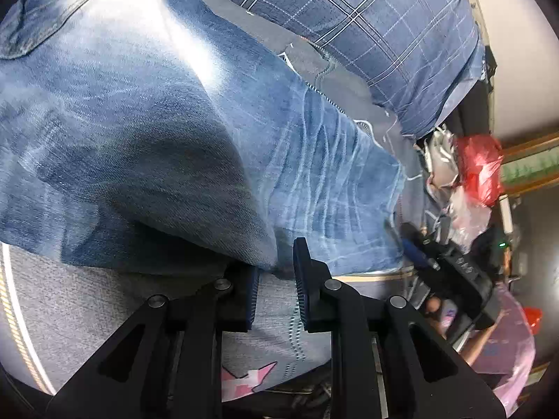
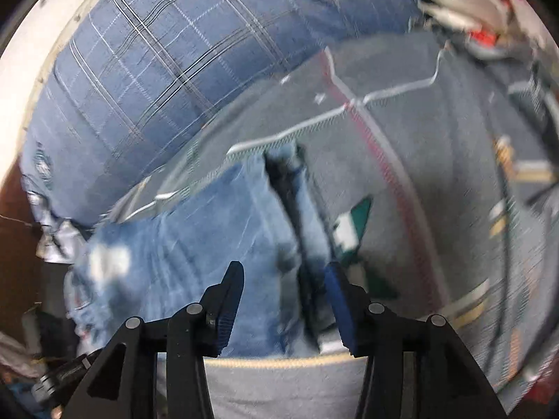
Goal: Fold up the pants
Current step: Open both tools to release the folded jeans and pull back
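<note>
1. Jeans [image 1: 146,132] lie on the grey bedspread [image 1: 87,300], below a plaid pillow [image 1: 367,17].
2. Left hand-held gripper [image 1: 276,279]: jaws slightly parted, denim fold between, not pinched.
3. Right hand-held gripper [image 2: 284,300]: released, jaws apart over the denim.

Faded blue denim pants [image 1: 146,111] with pale whisker streaks; grey bedcover [image 2: 401,80] with white, red and tan stripes; navy pillow [image 1: 367,17] checked in white lines; red plastic bag [image 1: 480,167]; black gripper fingers [image 2: 223,310] with blue pads.
</note>
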